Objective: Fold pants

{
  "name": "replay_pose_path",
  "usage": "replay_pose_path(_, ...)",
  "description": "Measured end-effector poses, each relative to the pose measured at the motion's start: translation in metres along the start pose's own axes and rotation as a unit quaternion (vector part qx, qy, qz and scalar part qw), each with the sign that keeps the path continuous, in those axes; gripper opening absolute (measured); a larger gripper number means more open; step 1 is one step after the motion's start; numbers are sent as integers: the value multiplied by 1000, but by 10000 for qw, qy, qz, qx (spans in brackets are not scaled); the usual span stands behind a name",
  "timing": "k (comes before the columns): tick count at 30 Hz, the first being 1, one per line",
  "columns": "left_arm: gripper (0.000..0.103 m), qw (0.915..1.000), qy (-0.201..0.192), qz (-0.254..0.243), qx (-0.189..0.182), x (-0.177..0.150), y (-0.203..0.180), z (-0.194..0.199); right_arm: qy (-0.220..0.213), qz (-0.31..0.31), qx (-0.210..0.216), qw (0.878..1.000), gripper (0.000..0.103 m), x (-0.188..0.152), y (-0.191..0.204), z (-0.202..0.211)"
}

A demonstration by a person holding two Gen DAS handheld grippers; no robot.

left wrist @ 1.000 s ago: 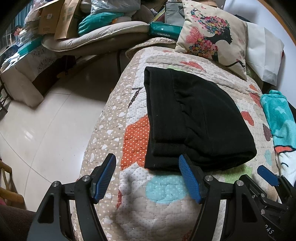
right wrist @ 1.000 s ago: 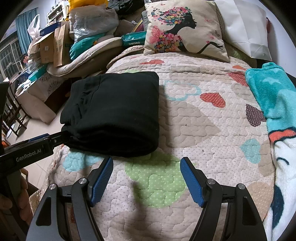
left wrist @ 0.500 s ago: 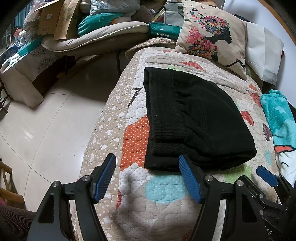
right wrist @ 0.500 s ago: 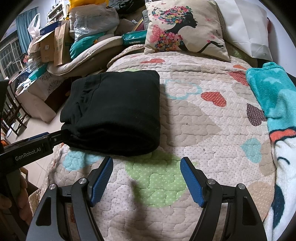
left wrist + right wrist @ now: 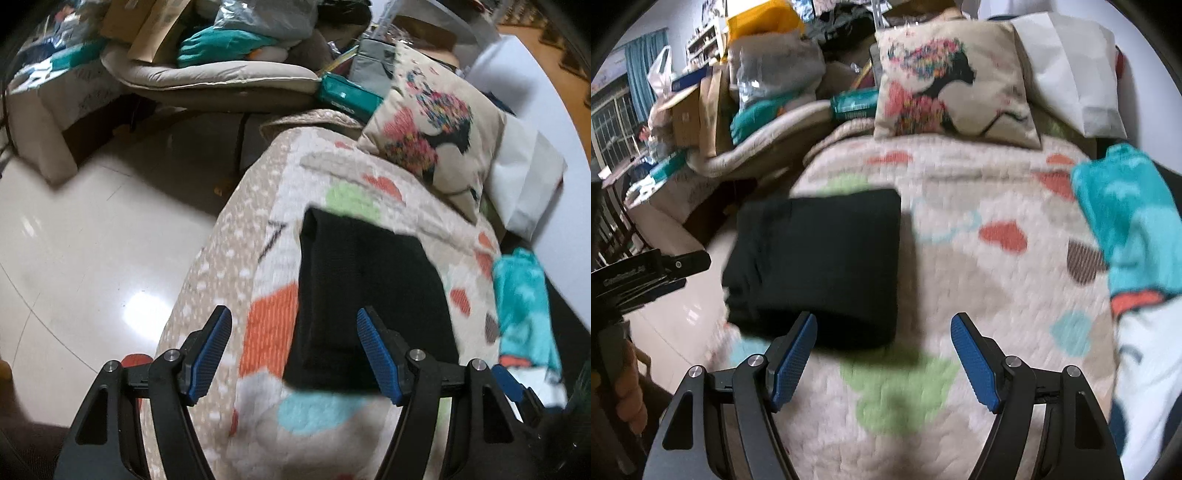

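Glossy pale floor [image 5: 92, 258] (glare spot) beside quilted bed [image 5: 960, 295].

Quilted beige bedspread [image 5: 960, 280] patterned with red hearts and green and blue patches, covering the bed. Square cream cushion [image 5: 953, 81] printed with a floral-haired silhouette, propped at the head beside a white paper bag [image 5: 1071, 70]. Teal fleece blanket [image 5: 1130, 221] along the bed's right edge. Glossy pale tiled floor [image 5: 92, 266]; cluttered beige padded lounger [image 5: 221, 77] bearing brown cardboard boxes [image 5: 698, 110].
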State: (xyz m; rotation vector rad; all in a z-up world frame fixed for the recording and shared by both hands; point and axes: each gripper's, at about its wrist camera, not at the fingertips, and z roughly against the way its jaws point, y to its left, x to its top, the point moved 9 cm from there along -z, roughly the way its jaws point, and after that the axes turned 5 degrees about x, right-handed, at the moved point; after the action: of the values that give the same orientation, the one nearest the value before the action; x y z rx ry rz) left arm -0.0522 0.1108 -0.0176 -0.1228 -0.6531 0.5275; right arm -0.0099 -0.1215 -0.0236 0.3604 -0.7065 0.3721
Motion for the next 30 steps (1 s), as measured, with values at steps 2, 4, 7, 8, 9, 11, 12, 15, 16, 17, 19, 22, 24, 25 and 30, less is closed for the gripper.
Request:
replay_pose_path(2, 70, 9999, 139, 36, 66, 17, -1, -11, -49, 97, 55, 9999, 81, 22, -2, 2)
replay_pose_path(4, 70, 9996, 272, 82, 76, 28, -4, -24, -28, 178, 96, 9998, 84, 39, -4, -4)
replay_pose_path(7, 70, 9977, 595, 290, -132, 33, -9, -50, 212, 197, 259, 9992, 84, 54, -8, -27)
replay_pose_path(8, 70, 9968, 682, 358, -209, 32, -9, -57, 336, 148, 350, 9987, 84, 56, -10, -38)
replay_pose_path(9, 70, 9959, 747, 407, -320, 29, -9, -64, 417, 97, 416, 9982, 84, 57, -12, -46)
replay_pose_path(11, 70, 9953, 794, 351, -428, 24, -9, -72, 619, -112, 641, 9960, 84, 56, -16, -65)
replay_pose_path(12, 70, 9951, 823, 306, -465, 20, -10, -76, 700, -222, 753, 9945, 84, 56, -17, -74)
replay_pose_path(15, 71, 9927, 938, 235, -719, 13, -15, -84, 906, -522, 989, 9896, 84, 55, -22, -100)
replay_pose_path(16, 71, 9917, 982, 201, -806, 10, -18, -86, 956, -623, 1066, 9877, 84, 55, -24, -107)
replay_pose_path(17, 72, 9909, 1029, 158, -855, 7, -21, -88, 992, -716, 1141, 9859, 84, 55, -24, -113)
replay_pose_path(19, 74, 9886, 1135, 33, -989, -1, -31, -95, 1067, -954, 1364, 9803, 84, 54, -23, -124)
replay_pose_path(22, 78, 9858, 1234, -171, -1128, -11, -48, -105, 1154, -1125, 1587, 9741, 84, 55, -20, -137)
replay_pose_path(24, 81, 9869, 1118, -260, -1133, -12, -52, -108, 1217, -1184, 1707, 9706, 84, 54, -18, -145)
replay_pose_path(25, 81, 9870, 1090, -238, -1161, -11, -53, -109, 1234, -1245, 1789, 9681, 84, 53, -18, -148)
replay_pose_path(30, 59, 9808, 1214, 107, -1524, -5, -56, -107, 1263, -1409, 2219, 9565, 61, 56, -13, -150)
